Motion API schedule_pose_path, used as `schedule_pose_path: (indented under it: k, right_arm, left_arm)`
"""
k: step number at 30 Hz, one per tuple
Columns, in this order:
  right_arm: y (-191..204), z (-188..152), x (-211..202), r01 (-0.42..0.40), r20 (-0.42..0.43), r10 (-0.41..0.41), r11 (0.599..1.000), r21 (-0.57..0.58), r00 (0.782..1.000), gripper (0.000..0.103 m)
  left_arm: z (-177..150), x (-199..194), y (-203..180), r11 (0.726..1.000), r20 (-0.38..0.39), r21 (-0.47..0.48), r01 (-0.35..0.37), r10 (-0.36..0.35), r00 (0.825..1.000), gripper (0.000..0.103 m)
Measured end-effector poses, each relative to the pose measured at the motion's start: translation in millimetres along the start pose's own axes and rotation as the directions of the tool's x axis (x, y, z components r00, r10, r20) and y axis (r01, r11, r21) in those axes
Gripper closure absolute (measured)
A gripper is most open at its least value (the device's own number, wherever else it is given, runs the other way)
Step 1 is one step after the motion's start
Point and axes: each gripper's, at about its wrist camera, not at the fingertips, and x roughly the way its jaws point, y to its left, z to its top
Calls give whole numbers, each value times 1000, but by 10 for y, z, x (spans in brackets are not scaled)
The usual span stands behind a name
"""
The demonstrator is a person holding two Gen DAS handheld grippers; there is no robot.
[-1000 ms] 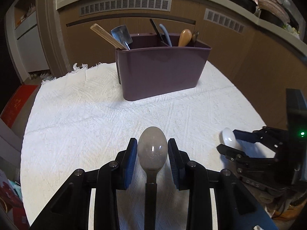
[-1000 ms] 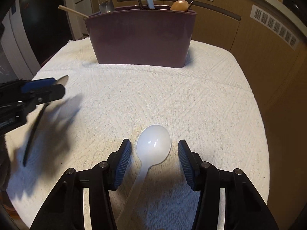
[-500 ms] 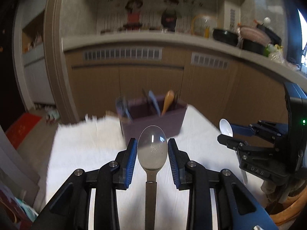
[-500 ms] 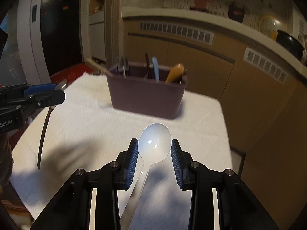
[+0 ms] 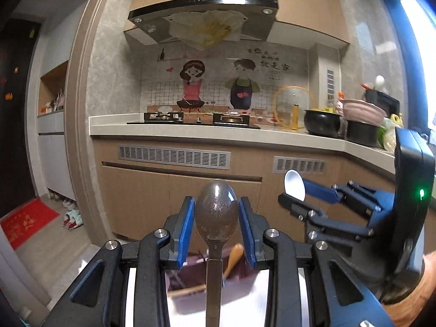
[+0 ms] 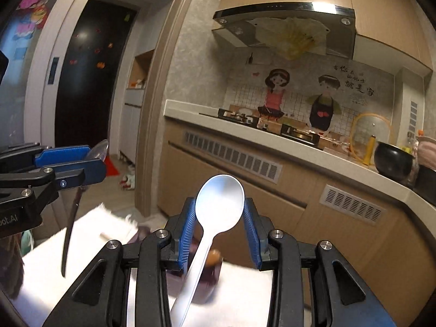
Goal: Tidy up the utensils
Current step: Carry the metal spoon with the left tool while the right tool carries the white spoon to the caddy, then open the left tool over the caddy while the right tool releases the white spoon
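Metal spoon (image 5: pixel 216 212) sits pinched in your left tool (image 5: pixel 216 227), bowl up; your right tool (image 6: pixel 219 227) clamps the white plastic spoon (image 6: pixel 219 201). Below and beyond both lies the blurred purple holder (image 5: pixel 190 275).

1. The left gripper (image 5: pixel 216 227) has blue pads and black arms; the right gripper (image 6: pixel 219 230) matches.
2. The metal spoon (image 5: pixel 216 214) is dull grey.
3. The plastic spoon (image 6: pixel 219 203) is white.
4. The utensil holder (image 5: pixel 190 275) is dark purple.
5. The cloth (image 6: pixel 245 294) is white.
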Motion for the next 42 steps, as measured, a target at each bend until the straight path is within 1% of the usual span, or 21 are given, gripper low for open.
schedule_pose_path:
  k: [2,6,8,10,13,15,17,21,24,27,29,32,35,37,39,40,42]
  right_arm:
    - [-32,-17,219,7,3,-6,1000,-5,1000,67]
    - [-96,-131,658,17,-14,-17,1000,-5,1000,67]
    - [-103,-216,855,28,-21,-29,1000,-9,999,67]
    - [-108,-299,1048,32,-32,-33,999,-9,999,67]
    - [-91,-426,1310,45,-47,-45,999,-7,998,67]
    - [-42,-524,1460,55,-50,-56,998,-19,997,67]
    - [32,-630,1521,58,-54,-60,998,-36,997,67]
    - [187,-830,1681,71,-64,-77,993,-92,995,67]
    - [267,-950,1761,72,-86,-82,991,-113,993,67]
    - [325,-1058,1803,67,-105,-80,990,-128,991,67]
    - [336,-1111,1815,54,-122,-69,990,-127,990,67]
    - [319,-1210,1823,3,-165,-18,996,-94,986,67]
    - [284,-1262,1793,-25,-182,12,997,-69,983,66]
    - [248,-1254,1764,-34,-193,24,998,-48,981,63]
    - [186,-1233,1722,-56,-203,52,998,-14,978,43]
    - [159,-1219,1706,-54,-197,53,999,-4,979,40]
    - [115,-1177,1641,-64,-189,64,998,8,980,35]
  left_arm:
    - [20,264,89,999,-8,-32,6,-6,1000,74]
    - [18,635,257,996,-16,-89,22,-23,1000,74]
    - [14,814,345,994,-19,-107,29,-31,999,74]
    - [-14,989,408,992,-41,-118,48,-54,998,74]
    - [-137,1209,490,988,-57,-148,50,-59,997,74]
    - [-259,1311,534,986,-58,-160,37,-46,997,74]
    - [-372,1408,549,988,-60,-155,20,-30,998,74]
    - [-539,1530,534,991,-36,-130,-8,3,999,74]
    - [-665,1622,539,993,-67,-117,-20,12,998,74]
    - [-778,1635,536,994,-80,-97,-46,38,996,73]
    - [-865,1643,536,995,-106,-90,-53,44,993,73]
    - [-992,1671,547,995,-144,-78,-67,55,988,73]
    - [-1051,1681,598,993,-171,-95,-73,56,984,71]
    - [-1042,1662,631,991,-176,-111,-71,51,983,65]
    - [-978,1604,650,991,-163,-118,-66,46,986,60]
    - [-955,1577,647,991,-154,-115,-68,49,987,56]
    - [-870,1478,648,991,-131,-115,-69,53,990,50]
